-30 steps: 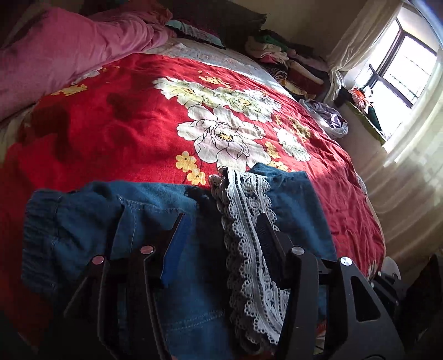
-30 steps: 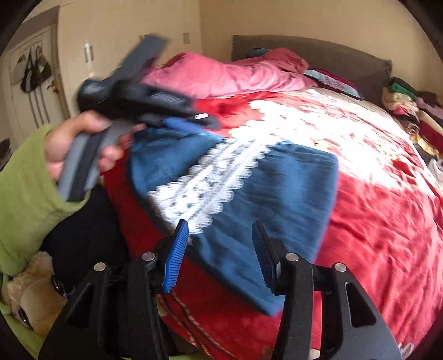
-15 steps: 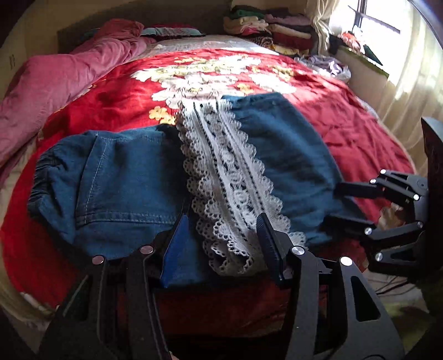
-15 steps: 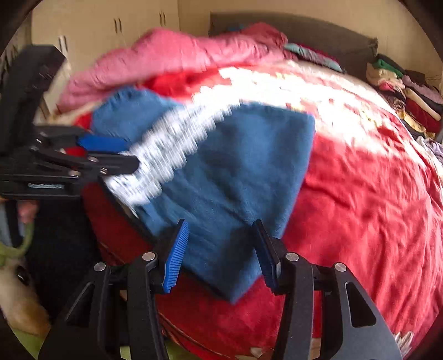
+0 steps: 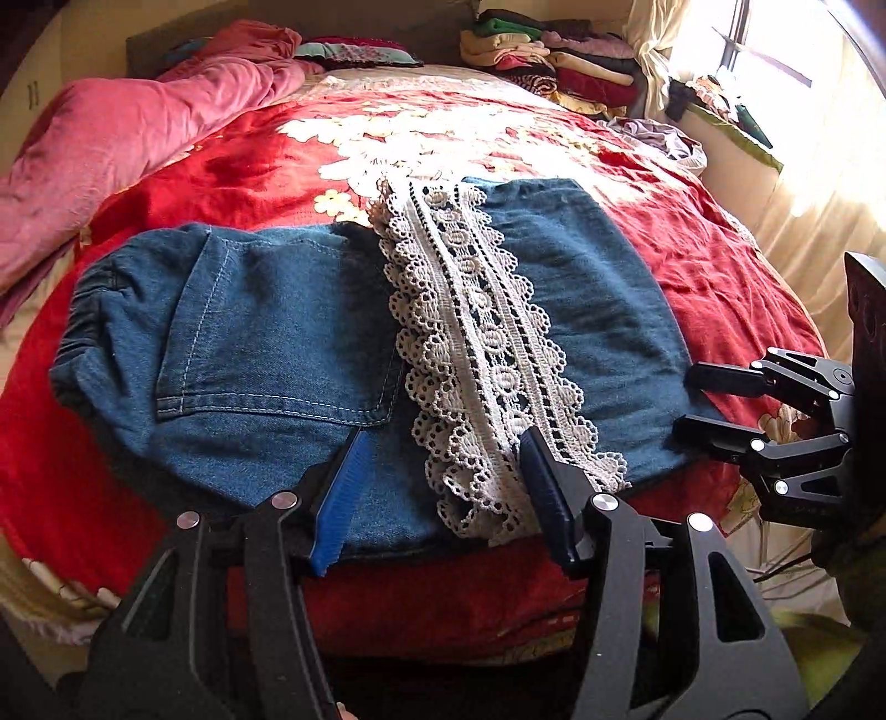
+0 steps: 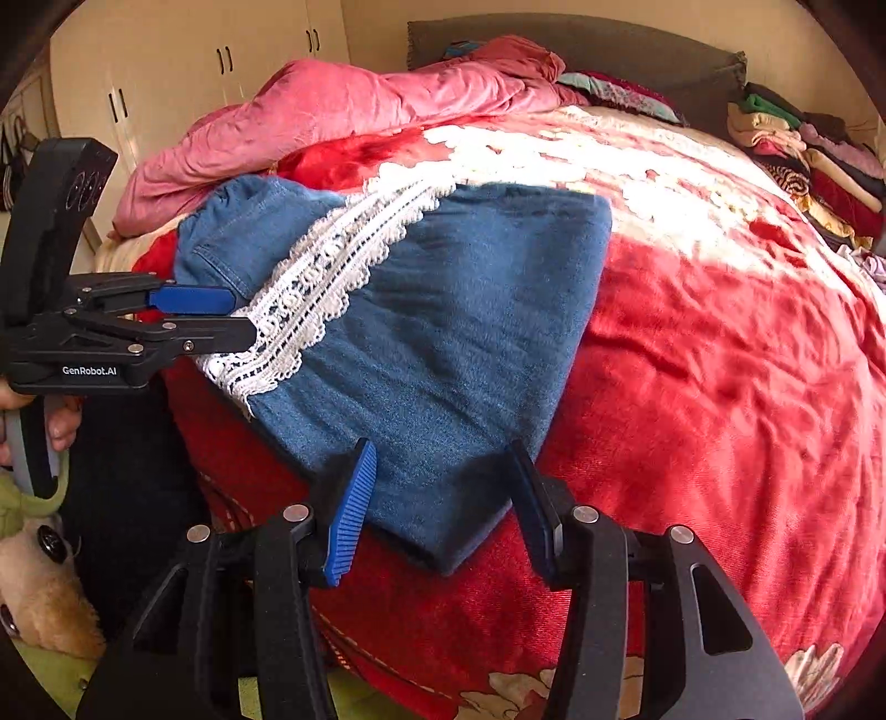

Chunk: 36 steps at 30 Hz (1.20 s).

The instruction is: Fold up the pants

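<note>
Two grippers hung at the near edge of the bed, both with jaws spread wide and nothing between them. The left gripper (image 5: 443, 487) sat low over the near hem of the pants (image 5: 266, 343), its blue pad over denim and its other finger over the lace (image 5: 476, 332); whether the fingertips touched the cloth could not be told. The right gripper (image 6: 437, 498) hovered at the pants' (image 6: 443, 332) near right corner, with that corner lying between its fingers but ungripped. In the left wrist view the right gripper (image 5: 692, 399) showed side-on at the pants' right edge; in the right wrist view the left gripper (image 6: 232, 315) showed side-on by the lace (image 6: 326, 277), held by a hand (image 6: 61, 426).

The pants lay flat across the near part of the red blanket (image 5: 692, 266), folded over so that the lace trim ran down the middle from far to near. The elastic waist (image 5: 83, 327) lay bunched at the left, with a stitched pocket (image 5: 277, 332) beside the lace. A pink quilt (image 5: 111, 127) lay heaped at the far left, and a stack of folded clothes (image 5: 554, 61) stood at the far right near the window (image 5: 775, 39).
</note>
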Motion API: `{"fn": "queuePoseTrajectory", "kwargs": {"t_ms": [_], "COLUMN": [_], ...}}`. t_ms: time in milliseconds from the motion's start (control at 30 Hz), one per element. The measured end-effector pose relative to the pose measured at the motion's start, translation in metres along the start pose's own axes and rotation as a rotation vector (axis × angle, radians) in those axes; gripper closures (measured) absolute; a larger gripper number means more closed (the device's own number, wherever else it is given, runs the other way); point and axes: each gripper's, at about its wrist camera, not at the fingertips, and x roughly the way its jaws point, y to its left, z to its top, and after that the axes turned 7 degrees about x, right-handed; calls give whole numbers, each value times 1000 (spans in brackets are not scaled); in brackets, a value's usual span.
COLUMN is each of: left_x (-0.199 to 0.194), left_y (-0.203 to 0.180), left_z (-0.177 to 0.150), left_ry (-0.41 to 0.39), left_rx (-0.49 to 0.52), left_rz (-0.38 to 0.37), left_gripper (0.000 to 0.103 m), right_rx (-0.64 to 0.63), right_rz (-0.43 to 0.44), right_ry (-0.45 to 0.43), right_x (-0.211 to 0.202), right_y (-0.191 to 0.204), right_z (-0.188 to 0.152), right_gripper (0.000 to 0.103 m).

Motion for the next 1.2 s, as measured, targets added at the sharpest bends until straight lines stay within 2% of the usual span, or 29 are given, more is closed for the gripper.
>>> {"fn": "queuePoseTrajectory", "kwargs": {"t_ms": [167, 267, 367, 567, 767, 1200], "left_x": [-13, -23, -33, -51, -65, -74], "left_y": [8, 11, 17, 32, 54, 117], "left_z": [0, 1, 2, 0, -6, -34], "left_ry": [-23, -38, -60, -96, -116, -99], "left_rx": [-28, -38, -54, -89, -131, -298], "left_rz": [5, 21, 33, 68, 143, 205], "left_gripper": [54, 50, 47, 34, 28, 24], "right_rx": [29, 42, 56, 42, 7, -71], "right_rz": [-21, -29, -45, -40, -29, 41], "right_ry": [-43, -63, -86, -104, -122, -104], "right_x": [-16, -23, -29, -35, -35, -2], "right_y": [-5, -6, -7, 1, 15, 56], "right_z": [7, 13, 19, 29, 44, 85], "right_gripper": [49, 37, 21, 21, 21, 21]}}
